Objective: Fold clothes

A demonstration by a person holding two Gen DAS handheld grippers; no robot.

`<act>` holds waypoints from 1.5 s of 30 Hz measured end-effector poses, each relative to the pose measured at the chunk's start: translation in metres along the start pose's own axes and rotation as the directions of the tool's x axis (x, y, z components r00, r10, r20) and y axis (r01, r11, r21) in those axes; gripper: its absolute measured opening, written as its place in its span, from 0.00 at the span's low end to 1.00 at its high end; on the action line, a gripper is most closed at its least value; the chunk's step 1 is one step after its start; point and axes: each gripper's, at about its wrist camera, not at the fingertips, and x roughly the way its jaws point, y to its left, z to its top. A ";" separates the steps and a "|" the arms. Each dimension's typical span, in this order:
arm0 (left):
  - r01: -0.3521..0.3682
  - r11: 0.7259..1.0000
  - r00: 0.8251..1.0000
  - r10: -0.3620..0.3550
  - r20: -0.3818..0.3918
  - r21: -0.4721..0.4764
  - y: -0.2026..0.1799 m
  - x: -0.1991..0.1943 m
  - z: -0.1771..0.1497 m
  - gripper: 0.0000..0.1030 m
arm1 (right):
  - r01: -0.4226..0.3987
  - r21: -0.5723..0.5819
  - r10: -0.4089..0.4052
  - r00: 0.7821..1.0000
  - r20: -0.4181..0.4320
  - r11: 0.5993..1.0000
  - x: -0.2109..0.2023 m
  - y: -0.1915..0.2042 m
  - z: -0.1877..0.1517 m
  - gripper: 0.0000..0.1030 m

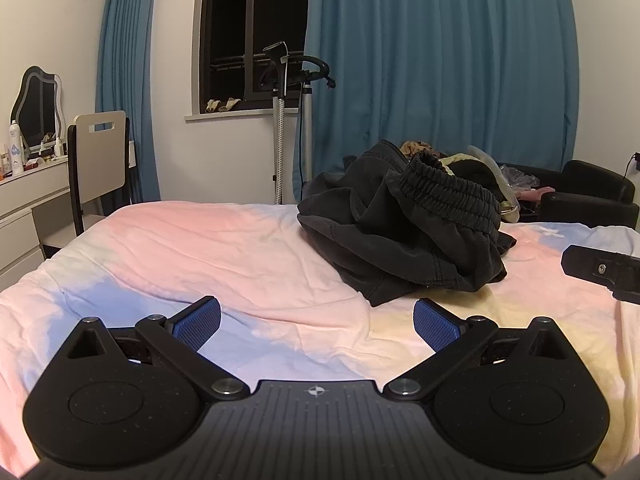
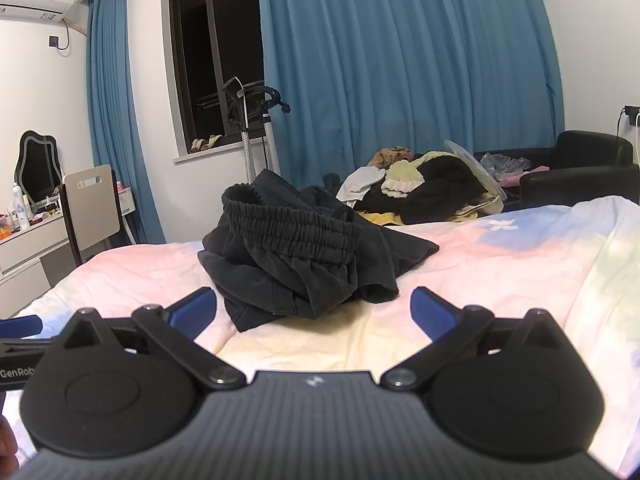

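Note:
A crumpled pair of black shorts (image 1: 404, 232) with an elastic waistband lies bunched on the bed's pastel pink, blue and yellow cover (image 1: 224, 248). It also shows in the right wrist view (image 2: 296, 256). My left gripper (image 1: 318, 320) is open and empty, low over the cover, short of the shorts and to their left. My right gripper (image 2: 314, 312) is open and empty, just in front of the shorts. Part of the right gripper shows at the right edge of the left wrist view (image 1: 604, 272).
A pile of other clothes (image 2: 424, 188) lies beyond the bed's far side, by a black armchair (image 2: 580, 176). A garment steamer stand (image 1: 282, 120) stands at the window. A chair (image 1: 100, 168) and a white dressing table (image 1: 28, 196) are at the left.

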 end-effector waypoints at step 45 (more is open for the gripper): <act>0.014 1.000 1.000 -0.014 0.008 -0.018 -0.002 -0.001 -0.007 1.00 | 0.061 -0.009 -0.060 0.997 0.050 0.998 -0.015 0.011 -0.004 1.00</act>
